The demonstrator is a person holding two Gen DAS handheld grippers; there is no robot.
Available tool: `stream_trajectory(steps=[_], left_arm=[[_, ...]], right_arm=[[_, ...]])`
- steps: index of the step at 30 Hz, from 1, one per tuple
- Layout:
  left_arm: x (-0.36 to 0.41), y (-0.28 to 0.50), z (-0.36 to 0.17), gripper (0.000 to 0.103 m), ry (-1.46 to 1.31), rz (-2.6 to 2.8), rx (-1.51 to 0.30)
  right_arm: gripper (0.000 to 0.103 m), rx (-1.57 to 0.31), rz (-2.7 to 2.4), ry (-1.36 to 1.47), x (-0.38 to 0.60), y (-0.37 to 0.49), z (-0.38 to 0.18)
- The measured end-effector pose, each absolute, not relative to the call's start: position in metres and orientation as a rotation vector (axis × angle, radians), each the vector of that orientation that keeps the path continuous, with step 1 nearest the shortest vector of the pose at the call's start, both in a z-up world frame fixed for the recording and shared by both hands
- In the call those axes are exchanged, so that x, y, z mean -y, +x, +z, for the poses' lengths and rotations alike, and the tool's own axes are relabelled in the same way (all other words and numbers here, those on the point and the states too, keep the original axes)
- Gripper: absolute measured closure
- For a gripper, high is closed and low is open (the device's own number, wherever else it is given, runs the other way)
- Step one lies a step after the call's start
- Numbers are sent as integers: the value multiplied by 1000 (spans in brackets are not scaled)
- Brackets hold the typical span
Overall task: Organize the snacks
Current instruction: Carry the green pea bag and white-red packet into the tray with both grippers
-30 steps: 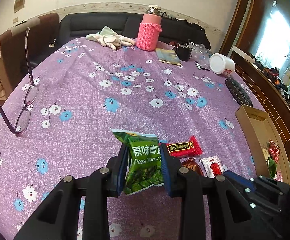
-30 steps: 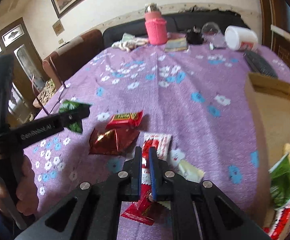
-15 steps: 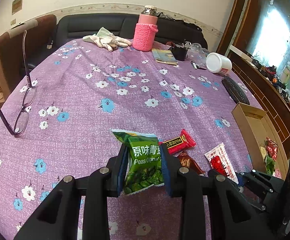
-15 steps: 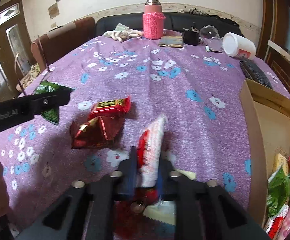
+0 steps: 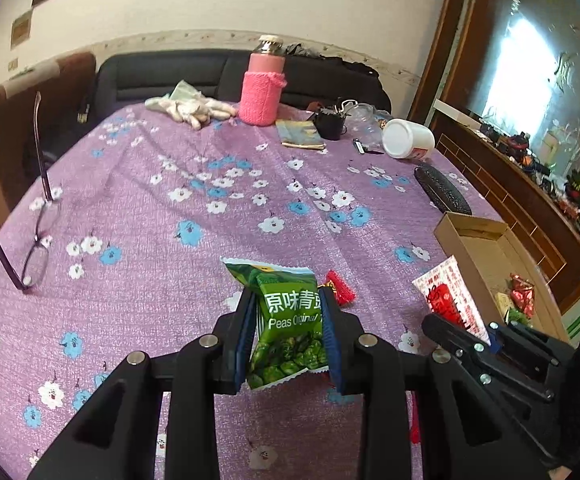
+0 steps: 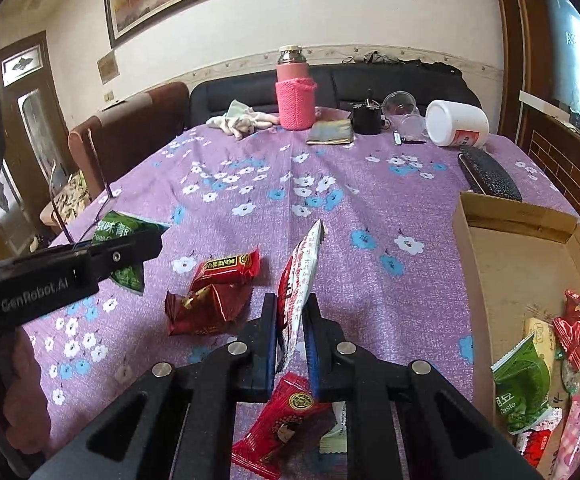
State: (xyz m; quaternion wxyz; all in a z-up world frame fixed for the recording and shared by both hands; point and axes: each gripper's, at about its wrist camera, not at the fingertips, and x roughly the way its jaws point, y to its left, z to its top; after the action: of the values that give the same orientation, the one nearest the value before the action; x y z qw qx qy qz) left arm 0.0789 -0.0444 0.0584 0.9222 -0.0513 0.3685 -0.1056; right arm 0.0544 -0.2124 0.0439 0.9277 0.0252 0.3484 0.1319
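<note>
The left claw (image 5: 288, 334) is gripping a green pea packet (image 5: 288, 328), holding it up above the purple-clothed bench (image 5: 150, 208). The right claw (image 6: 292, 344) is pinching a red-and-white sachet (image 6: 300, 280) on edge — lifted clear of the cloth, just left of the cardboard box (image 6: 506, 272) holding other snacks. Two red packets (image 6: 214, 292) are lying between the claws.

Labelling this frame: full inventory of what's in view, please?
Pea packet: 1, green, in left gripper.
White-red sachet: 1, in right gripper.
Red snacks: 3 on cloth, two left of sachet, one under right gripper.
Box: 1, cardboard, right, several snacks inside.
Tablecloth: purple, floral.
Glasses: 1, left edge.
Flask: 1, pink, far end.
Jar: 1, white, on its side, far right.
Dark case: 1, behind box.
Left gripper: shut.
Right gripper: shut.
</note>
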Motion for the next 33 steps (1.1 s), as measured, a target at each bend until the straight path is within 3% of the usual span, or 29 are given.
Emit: stream_trajectory(steps=[13, 33], left_arm=[[76, 57, 66, 73, 100, -138, -619], [88, 46, 70, 73, 191, -105, -544]], right_arm=[[90, -681, 275, 76, 216, 49, 51], [90, -677, 242, 128, 234, 50, 55]])
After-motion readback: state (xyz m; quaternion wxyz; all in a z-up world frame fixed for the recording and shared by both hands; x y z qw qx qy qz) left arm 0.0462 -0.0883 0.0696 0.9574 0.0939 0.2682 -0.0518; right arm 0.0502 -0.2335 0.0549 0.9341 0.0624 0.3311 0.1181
